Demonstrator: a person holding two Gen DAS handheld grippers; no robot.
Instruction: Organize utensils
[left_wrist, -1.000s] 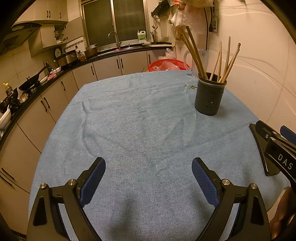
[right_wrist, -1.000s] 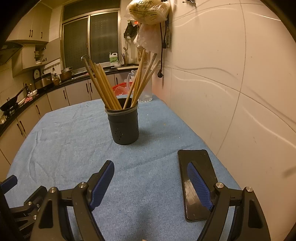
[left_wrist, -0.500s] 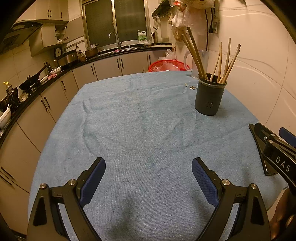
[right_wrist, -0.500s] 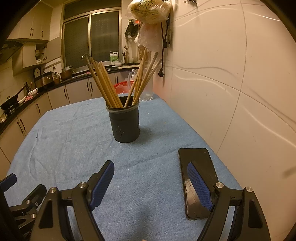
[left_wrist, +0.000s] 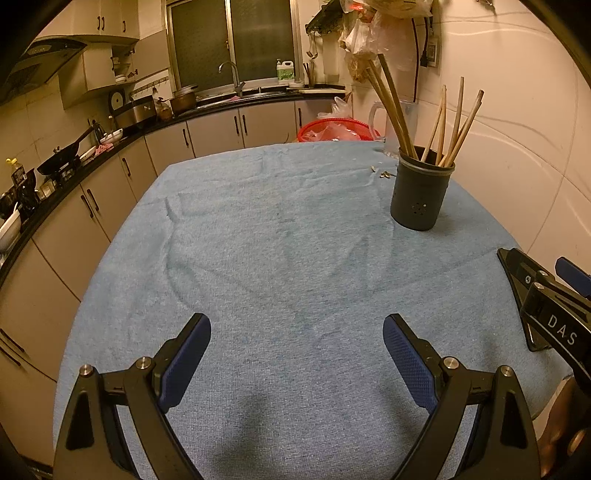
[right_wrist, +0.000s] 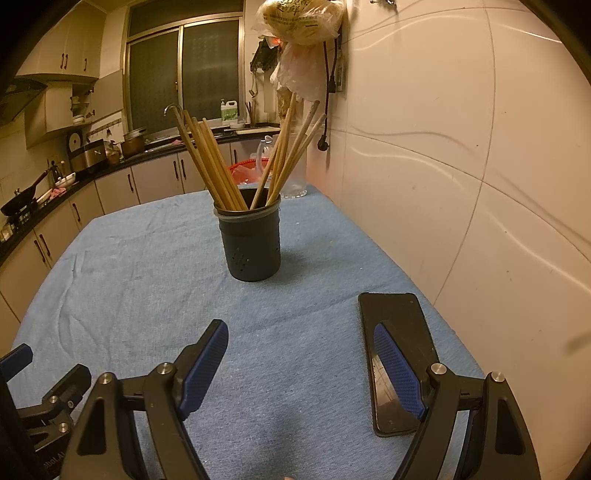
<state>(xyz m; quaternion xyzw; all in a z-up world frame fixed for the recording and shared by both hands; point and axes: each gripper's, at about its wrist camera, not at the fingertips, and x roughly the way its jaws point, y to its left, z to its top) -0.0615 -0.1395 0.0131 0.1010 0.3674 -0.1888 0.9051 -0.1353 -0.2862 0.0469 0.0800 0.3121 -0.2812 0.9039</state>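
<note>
While both grippers gape empty, chopsticks (right_wrist: 218, 166) stand in the holder (right_wrist: 251, 242).

The left gripper (left_wrist: 295, 354) is tilted downward, its jaws spread wide with nothing between the blue pads (left_wrist: 184, 363). The right gripper (right_wrist: 301, 363) is angled down the same way, jaws equally wide and empty, pads (right_wrist: 397, 369) facing each other across the gap. The two sit side by side: the right gripper's black frame shows at the right edge of the left view, and the left gripper's fingers at the lower left of the right view.
</note>
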